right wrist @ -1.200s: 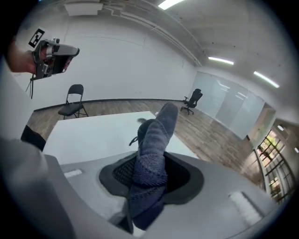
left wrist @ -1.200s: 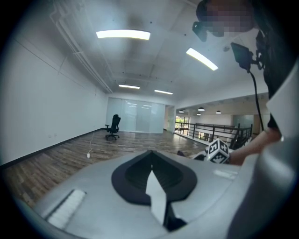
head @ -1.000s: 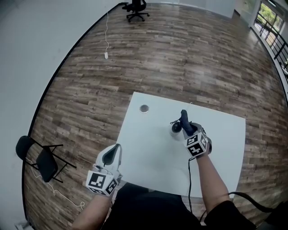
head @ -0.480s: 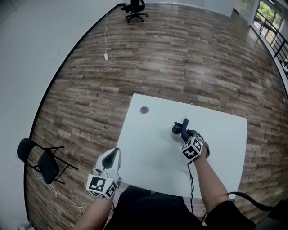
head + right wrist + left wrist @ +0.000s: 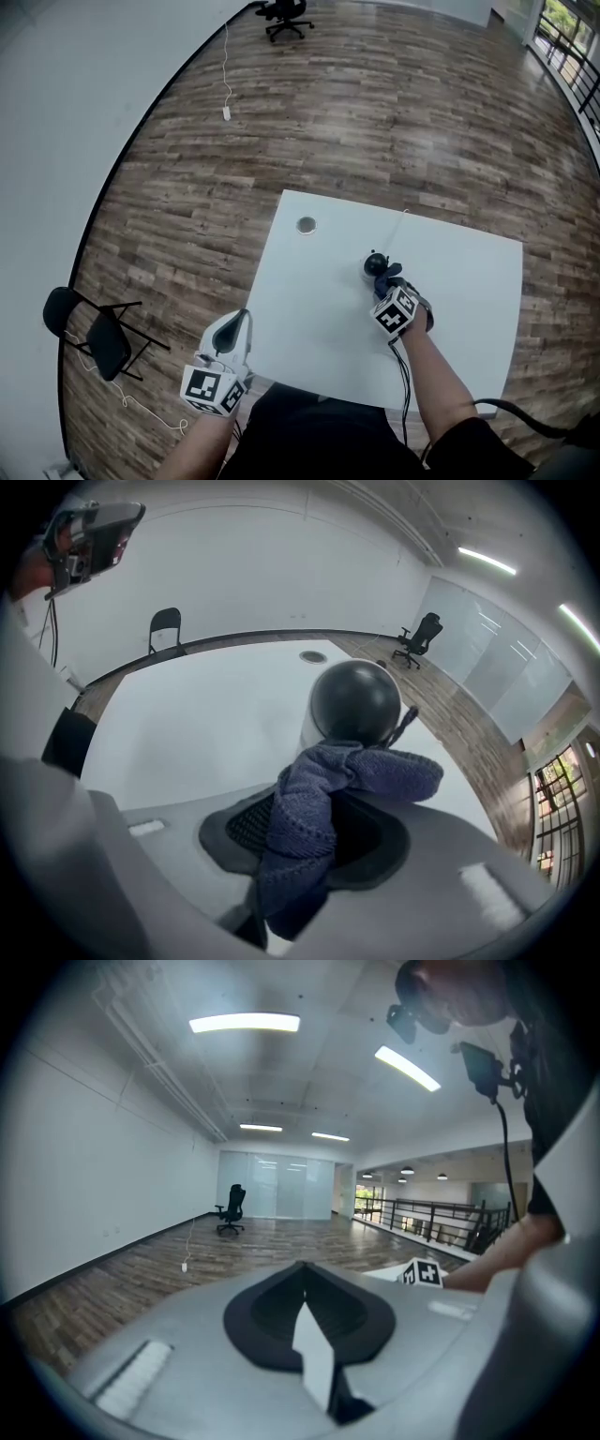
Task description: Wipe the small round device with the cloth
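Observation:
The small round device (image 5: 375, 263), a dark ball on a white base, stands on the white table (image 5: 309, 309) right of centre. In the right gripper view the device (image 5: 355, 703) sits just beyond the jaws. My right gripper (image 5: 385, 281) is shut on a dark blue cloth (image 5: 314, 803), whose bunched end lies against the near side of the ball. That cloth (image 5: 383, 274) shows between cube and device. My left gripper (image 5: 228, 335) hangs off the table's front left edge, its jaws shut with nothing in them, and it points out into the room.
A small silver disc (image 5: 306, 225) lies near the table's far left corner. A thin cable (image 5: 399, 223) runs from the device toward the far edge. A black folding chair (image 5: 94, 337) stands on the wood floor at left. An office chair (image 5: 281, 9) is far away.
My right gripper has drawn back toward me with the cloth, from over and beyond the ball to its near side. The left gripper has hardly moved.

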{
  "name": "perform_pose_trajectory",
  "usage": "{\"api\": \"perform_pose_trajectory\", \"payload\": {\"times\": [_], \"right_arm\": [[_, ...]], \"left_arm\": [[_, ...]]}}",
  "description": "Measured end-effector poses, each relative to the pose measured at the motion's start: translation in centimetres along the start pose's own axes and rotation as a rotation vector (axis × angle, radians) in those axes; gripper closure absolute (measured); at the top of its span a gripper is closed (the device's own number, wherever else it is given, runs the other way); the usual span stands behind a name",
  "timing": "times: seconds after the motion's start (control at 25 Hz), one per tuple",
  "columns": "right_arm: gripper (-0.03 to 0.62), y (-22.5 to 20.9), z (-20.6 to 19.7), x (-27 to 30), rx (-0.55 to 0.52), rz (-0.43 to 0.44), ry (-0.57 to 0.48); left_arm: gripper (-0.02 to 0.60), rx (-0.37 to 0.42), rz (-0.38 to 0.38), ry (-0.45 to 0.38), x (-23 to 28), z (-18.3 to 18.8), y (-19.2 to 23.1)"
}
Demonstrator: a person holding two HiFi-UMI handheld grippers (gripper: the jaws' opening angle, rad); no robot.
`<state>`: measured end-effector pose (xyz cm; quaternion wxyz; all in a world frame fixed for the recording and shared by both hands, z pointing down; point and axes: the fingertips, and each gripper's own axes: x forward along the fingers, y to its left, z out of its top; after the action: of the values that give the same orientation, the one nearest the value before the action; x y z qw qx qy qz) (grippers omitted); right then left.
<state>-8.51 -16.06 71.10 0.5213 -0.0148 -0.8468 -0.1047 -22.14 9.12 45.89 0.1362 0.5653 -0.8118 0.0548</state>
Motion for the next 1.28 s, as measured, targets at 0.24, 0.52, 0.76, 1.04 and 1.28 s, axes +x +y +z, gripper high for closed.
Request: {"api": "perform_pose_trajectory", "payload": {"times": [0.24,0.52,0.76,1.04,1.28], "right_arm": [[0.457,4.2,2.9,-1.5,-0.097,0.118,-0.125],[0.457,-3.0,7.2,-8.5,-0.099,-0.165,-0.292],[0.456,-6.9,4.1,-5.8,-0.135,-0.216,-0.09],[0.456,-5.0,4.4,-5.1,-0.268,-0.201,0.007],[0.456,-3.8,4.6,-5.1,-0.304,-0.167,0.051]], "left_arm": [[0.577,0.003,-0.018,-0.001,0.4,0.1,-0.5],[0.578,-0.01,-0.013,-0.019,0.8,0.3,-0.3],[0.578,-0.015,0.005,-0.022,0.1,0.1,-0.3],[0.578,-0.032,0.037,-0.025,-0.7,-0.3,0.9],[0.578,-0.045,0.031,-0.035,-0.4,-0.4,0.9]]}}
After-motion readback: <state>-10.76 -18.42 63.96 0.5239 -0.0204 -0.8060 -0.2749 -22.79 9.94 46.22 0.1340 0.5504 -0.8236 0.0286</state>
